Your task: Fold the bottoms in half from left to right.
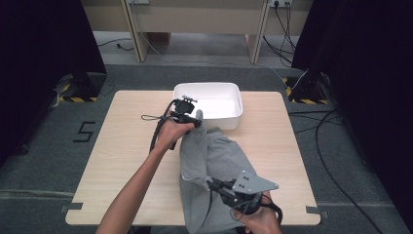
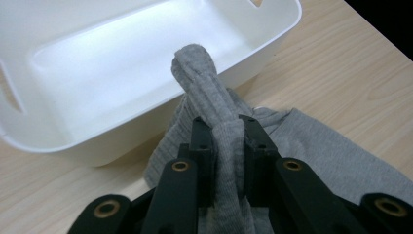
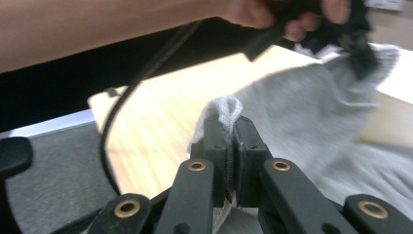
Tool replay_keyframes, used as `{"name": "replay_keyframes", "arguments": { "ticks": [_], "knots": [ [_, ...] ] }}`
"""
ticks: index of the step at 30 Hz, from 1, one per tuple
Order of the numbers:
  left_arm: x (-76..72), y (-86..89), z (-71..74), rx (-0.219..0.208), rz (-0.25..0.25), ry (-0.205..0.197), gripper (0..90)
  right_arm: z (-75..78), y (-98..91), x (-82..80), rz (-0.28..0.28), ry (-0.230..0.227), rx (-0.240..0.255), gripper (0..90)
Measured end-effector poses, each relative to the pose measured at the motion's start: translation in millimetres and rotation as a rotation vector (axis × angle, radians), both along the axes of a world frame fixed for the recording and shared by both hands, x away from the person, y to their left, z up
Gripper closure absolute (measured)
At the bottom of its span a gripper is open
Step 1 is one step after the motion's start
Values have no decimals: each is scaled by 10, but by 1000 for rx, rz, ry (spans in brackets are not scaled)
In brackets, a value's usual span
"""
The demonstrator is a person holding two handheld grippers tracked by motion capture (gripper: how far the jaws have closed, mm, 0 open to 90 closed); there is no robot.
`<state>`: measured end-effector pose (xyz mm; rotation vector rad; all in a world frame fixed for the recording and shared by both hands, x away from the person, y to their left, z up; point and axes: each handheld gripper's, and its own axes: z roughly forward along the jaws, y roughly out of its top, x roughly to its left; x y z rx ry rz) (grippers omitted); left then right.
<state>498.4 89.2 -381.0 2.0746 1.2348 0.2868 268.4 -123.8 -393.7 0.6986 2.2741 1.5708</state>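
Gripping a bunched ribbed cuff, the left tongs [image 2: 226,146] are clamped on the grey sweatpants [image 1: 214,161], a roll of fabric sticking up past the jaws toward the white tub [image 2: 146,63]. The right tongs [image 3: 228,146] are clenched on a thin fold of the same garment's edge, cloth pinched flat between the pads.

The sweatpants look soft, limp and light: they will sag and drape between the two holds and slide easily over wood, with nothing fragile about them. The ribbed hems and thick seams seem the best places to take hold, since a thin single layer could slip out.

Most of the garment lies on the surface [image 1: 126,161], from just in front of the tub at the far edge down to the near edge, where it hangs over.

The left forearm reaches diagonally from the near edge to the tub's near left corner, hand wrapped round its handle; the right hand sits low at the near edge, its tongs aimed leftward across the cloth.
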Motion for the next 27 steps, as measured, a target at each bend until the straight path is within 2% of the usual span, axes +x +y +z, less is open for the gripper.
{"name": "replay_keyframes", "arguments": {
  "ticks": [6, 11, 19, 27],
  "knots": [
    [57, -195, -110, -26, 15, 14, 761, -107, -374, 4, -81, 14, -10, 864],
    [76, -365, -186, -38, 14, 15, 752, -216, -613, 6, -135, 51, -16, 864],
    [94, -603, -337, -42, 1, 17, 735, -387, -857, -21, -199, 76, -29, 863],
    [103, -791, -432, -55, -11, 8, 700, -511, -987, -41, -239, 97, -53, 857]
  ]
}}
